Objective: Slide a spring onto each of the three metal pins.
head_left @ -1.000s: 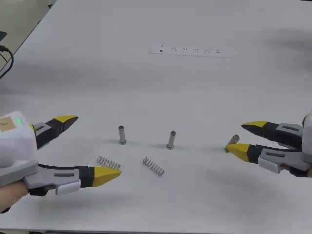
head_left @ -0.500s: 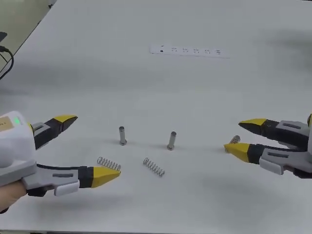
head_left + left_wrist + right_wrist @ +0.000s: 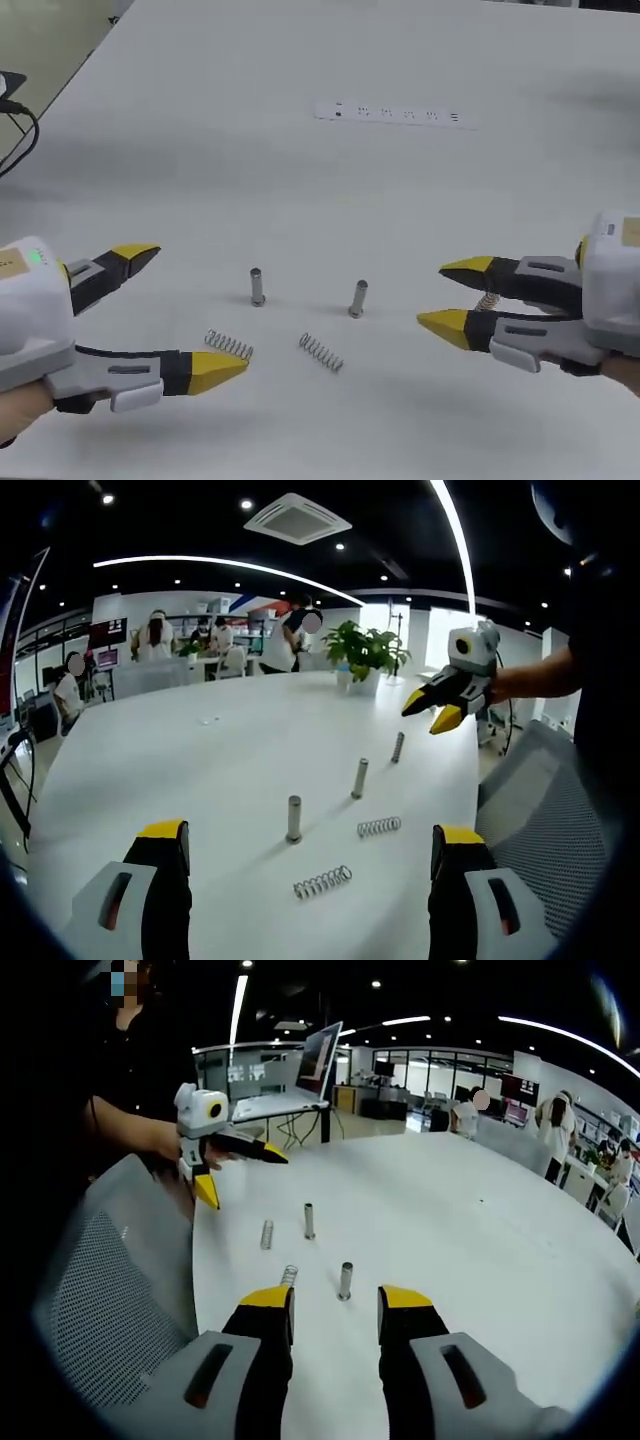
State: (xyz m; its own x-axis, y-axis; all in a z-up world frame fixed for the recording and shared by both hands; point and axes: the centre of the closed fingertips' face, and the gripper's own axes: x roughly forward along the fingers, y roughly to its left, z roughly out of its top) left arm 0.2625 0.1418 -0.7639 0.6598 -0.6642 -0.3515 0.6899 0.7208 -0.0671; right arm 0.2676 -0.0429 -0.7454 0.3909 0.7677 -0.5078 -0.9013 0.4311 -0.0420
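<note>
Two bare metal pins [image 3: 257,286] [image 3: 358,298] stand upright on the white table [image 3: 330,200]. A third pin wearing a spring [image 3: 487,299] shows between my right gripper's jaws, partly hidden. Two loose springs [image 3: 229,345] [image 3: 321,352] lie in front of the bare pins. My left gripper [image 3: 180,308] is open wide, just left of the nearer spring. My right gripper [image 3: 447,295] is open and empty, right of the middle pin. The left gripper view has the pins [image 3: 294,819] [image 3: 359,778] [image 3: 398,746] and springs [image 3: 322,881] [image 3: 379,826]. The right gripper view has two pins [image 3: 345,1280] [image 3: 309,1220] beyond its open tips [image 3: 335,1298].
A white power strip [image 3: 395,113] lies at the far side of the table. A black cable [image 3: 18,112] hangs off the left edge. A mesh chair [image 3: 110,1290] sits at the near edge. People and desks fill the room behind.
My right gripper has moved left, past the pin with the spring, toward the middle pin, and its jaws stand closer together. My left gripper has stayed put. The head view shifted slightly.
</note>
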